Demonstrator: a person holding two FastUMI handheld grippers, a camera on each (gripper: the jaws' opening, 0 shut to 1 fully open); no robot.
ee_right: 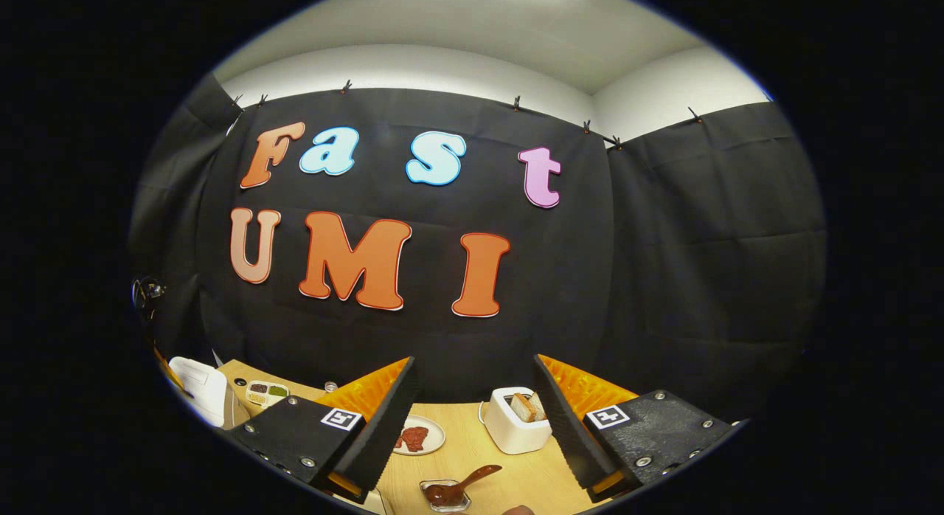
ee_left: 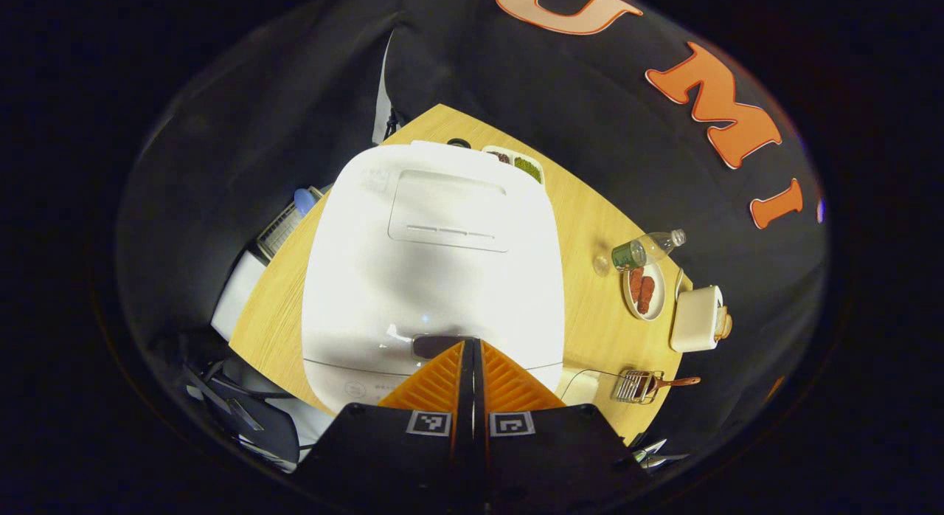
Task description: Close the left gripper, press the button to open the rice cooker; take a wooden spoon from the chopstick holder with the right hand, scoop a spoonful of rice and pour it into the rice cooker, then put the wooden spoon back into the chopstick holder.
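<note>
The left gripper (ee_left: 472, 343) has its fingers pressed together, with nothing between them, and its tips sit at the dark button (ee_left: 434, 345) on the front edge of the rice cooker (ee_left: 431, 271). The cooker's lid is down, so the opening step looks to be in hand, not done.

Taking the rice cooker as the landmark: in the left gripper view the wire chopstick holder (ee_left: 636, 386) stands on the wooden surface (ee_left: 590, 294) to the cooker's right, near its front corner, with the wooden spoon (ee_left: 671, 382) lying across it, handle pointing away from the cooker. Farther right of the cooker are a plate (ee_left: 644, 290), a bottle (ee_left: 649, 248) and a toaster (ee_left: 697, 319). Behind the cooker sits a small divided tray (ee_left: 520, 163).

The right gripper (ee_right: 472, 419) is held with its fingers spread wide and empty, above the surface, well right of the cooker; the spoon (ee_right: 461, 485) lies below it.

Risks, as I judge them: the joined tips appear to meet the button near its right end, so a push could slip off onto the smooth lid and fail to release it. A slanted push could slide the cooker backward toward the tray. If the lid springs up, it may strike the left gripper.
</note>
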